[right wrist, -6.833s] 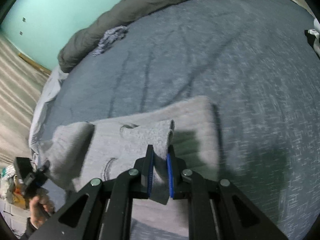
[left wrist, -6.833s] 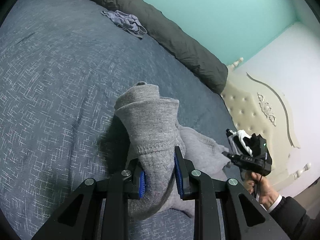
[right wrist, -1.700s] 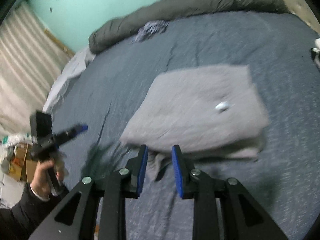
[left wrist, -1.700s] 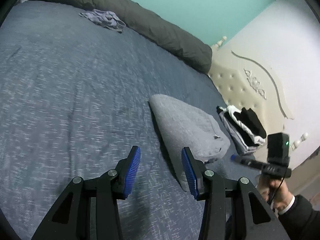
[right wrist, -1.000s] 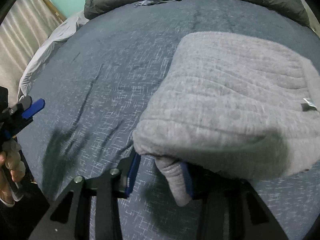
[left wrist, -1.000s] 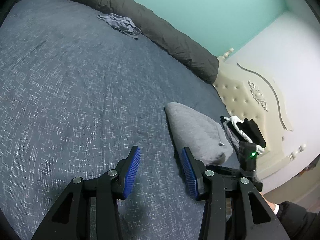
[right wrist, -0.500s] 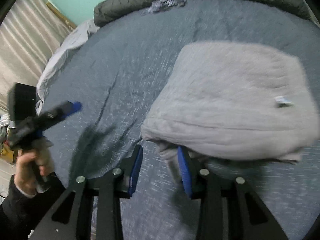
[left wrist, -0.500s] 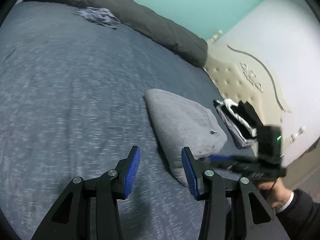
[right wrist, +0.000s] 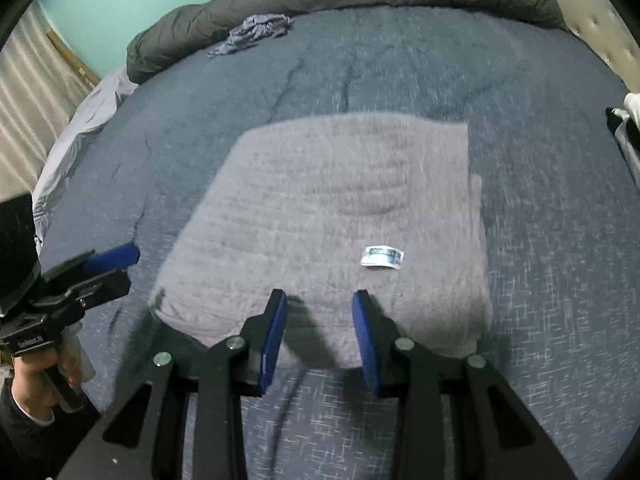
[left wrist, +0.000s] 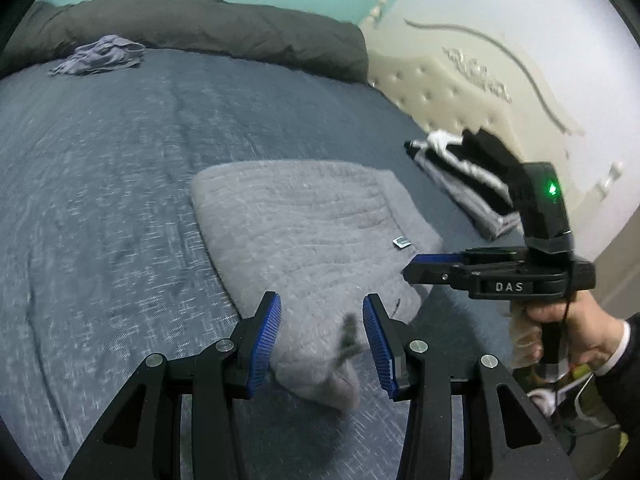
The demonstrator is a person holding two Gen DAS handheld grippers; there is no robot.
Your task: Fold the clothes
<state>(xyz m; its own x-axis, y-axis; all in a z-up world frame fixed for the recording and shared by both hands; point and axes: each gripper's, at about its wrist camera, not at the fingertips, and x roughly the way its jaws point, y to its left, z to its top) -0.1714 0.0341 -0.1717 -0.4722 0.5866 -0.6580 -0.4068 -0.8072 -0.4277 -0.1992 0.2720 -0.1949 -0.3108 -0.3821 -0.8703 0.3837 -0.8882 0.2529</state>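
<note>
There was one folded grey garment with one small label, one crumpled garment, one stack of folded clothes, one dark duvet roll, and two grippers.

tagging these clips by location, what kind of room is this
Most likely a home bedroom. A wide bed with a dark blue bedspread fills the view, a cream tufted headboard stands at its end, and a folded grey garment lies beside a stack of folded clothes.
</note>
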